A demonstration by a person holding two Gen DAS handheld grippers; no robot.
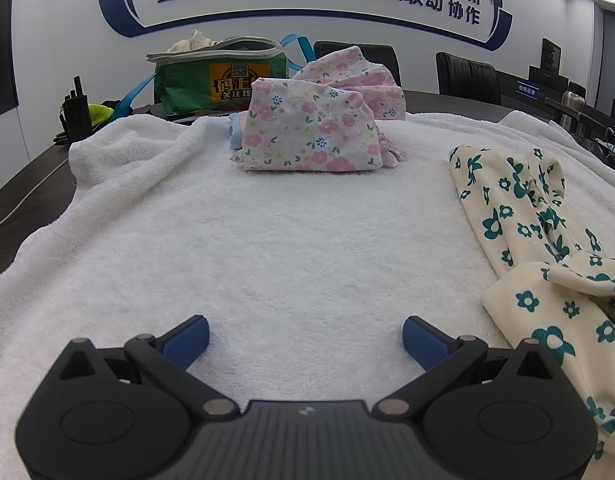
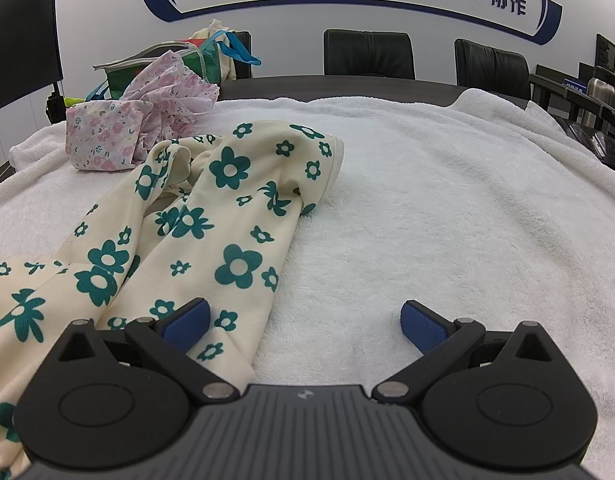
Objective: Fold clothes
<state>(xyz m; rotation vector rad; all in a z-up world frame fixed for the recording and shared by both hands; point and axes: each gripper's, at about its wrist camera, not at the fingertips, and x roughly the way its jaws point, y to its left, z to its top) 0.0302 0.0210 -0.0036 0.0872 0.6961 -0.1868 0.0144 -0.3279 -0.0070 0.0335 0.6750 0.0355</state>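
Clothes to fold: one cream garment with teal flowers [image 2: 211,216], lying crumpled and unfolded on the white towel [image 2: 427,200]. Right gripper [image 2: 305,326]: jaws spread wide, holding nothing; its left pad [image 2: 187,324] sits over the garment's near edge, whether touching cannot be told, while the other pad is over bare towel. Left gripper [image 1: 305,340]: jaws likewise wide apart and empty, above bare towel, with the garment off to its right side.

Recommended procedure, as a judgement: the garment appears bunched with a ribbed hem or cuff [image 2: 339,160] at the far end, so flatten it first. Take one edge in each gripper, well apart, pinch only a single layer, and draw the cloth taut over the clear towel between the grippers before making any fold. Keep the pads clear of the towel pile, which may snag and lift with the fabric.

Surroundings: a folded pink floral garment [image 1: 307,136] rests at the far edge of the towel, with a second, looser pink floral piece [image 1: 355,76] behind it. A green bag [image 1: 211,76] stands beyond on the dark table [image 1: 27,184]. Black chairs [image 2: 367,54] line the wall. Nothing lies in the working area between the grippers
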